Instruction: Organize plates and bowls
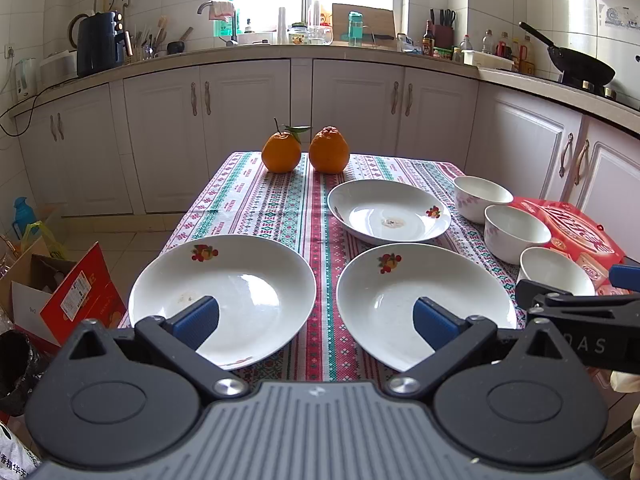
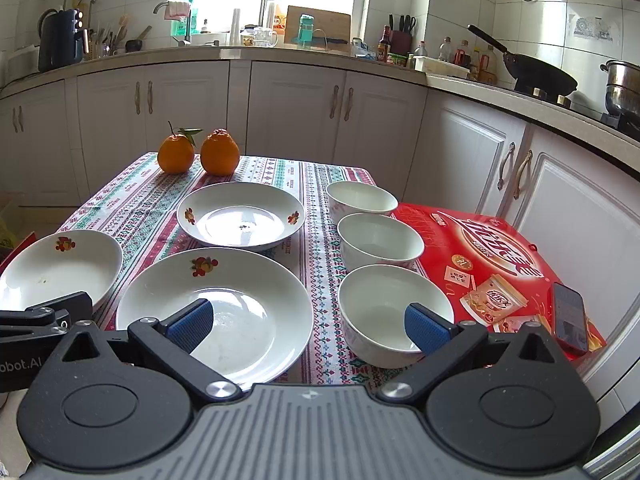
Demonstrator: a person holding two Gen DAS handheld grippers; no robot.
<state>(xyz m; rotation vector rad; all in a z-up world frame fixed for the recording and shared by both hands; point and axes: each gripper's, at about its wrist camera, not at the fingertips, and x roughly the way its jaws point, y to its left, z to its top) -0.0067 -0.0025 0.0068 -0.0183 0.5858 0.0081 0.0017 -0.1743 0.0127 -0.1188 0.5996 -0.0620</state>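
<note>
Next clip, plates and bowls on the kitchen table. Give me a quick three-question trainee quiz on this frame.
1. How many plates and how many bowls are on the tablecloth?
2. True or false: the left gripper holds a plate.
3. What lies on the red box? A) an orange B) a phone C) a bowl

Key: 1. Three plates, three bowls. 2. False; both it and the right gripper are open and empty. 3. B, the phone.
</note>
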